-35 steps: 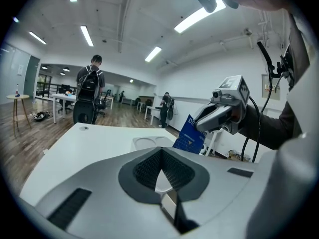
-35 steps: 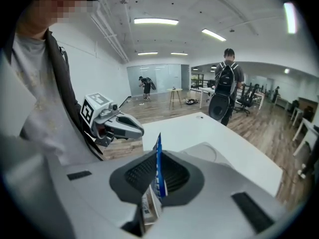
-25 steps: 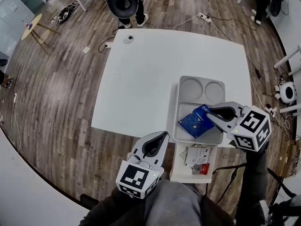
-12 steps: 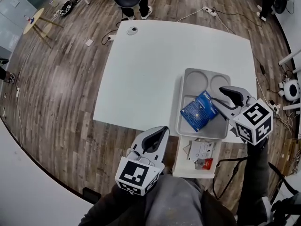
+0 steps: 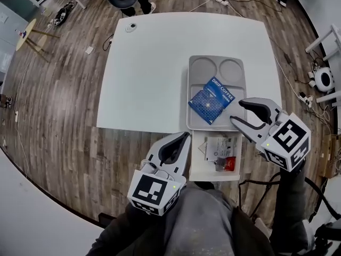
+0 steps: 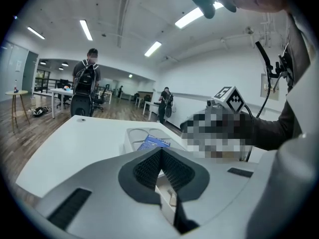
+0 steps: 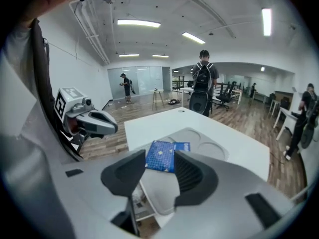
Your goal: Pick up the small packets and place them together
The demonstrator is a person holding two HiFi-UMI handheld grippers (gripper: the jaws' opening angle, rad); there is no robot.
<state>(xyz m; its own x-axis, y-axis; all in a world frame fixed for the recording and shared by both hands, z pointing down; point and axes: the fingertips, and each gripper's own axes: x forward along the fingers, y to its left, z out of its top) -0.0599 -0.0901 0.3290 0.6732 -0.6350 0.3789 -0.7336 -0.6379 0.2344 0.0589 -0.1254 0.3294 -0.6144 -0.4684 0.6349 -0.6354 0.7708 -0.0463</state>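
Note:
A blue coffee packet (image 5: 211, 99) lies flat in the large compartment of the grey tray (image 5: 198, 122) on the white table (image 5: 149, 73). My right gripper (image 5: 237, 111) hovers just off the tray's near right corner; its jaws have just been opening and stand open with nothing between them. The right gripper view shows the blue packet (image 7: 165, 156) beyond the right gripper (image 7: 159, 159), lying in the tray (image 7: 209, 144). My left gripper (image 5: 183, 139) is shut and empty, below the table's near edge. In the left gripper view its pads meet at the left gripper (image 6: 160, 152), with the packet (image 6: 153, 143) ahead.
A white box (image 5: 199, 167) below the tray holds a white packet (image 5: 216, 146) and a red one (image 5: 228, 164). The tray's two round wells (image 5: 219, 68) hold nothing. A small round object (image 5: 131, 28) sits at the table's far left corner. People stand further off.
The right gripper let go of the blue packet, which now lies in the tray, and drew back toward me with jaws apart. The left gripper stayed shut.

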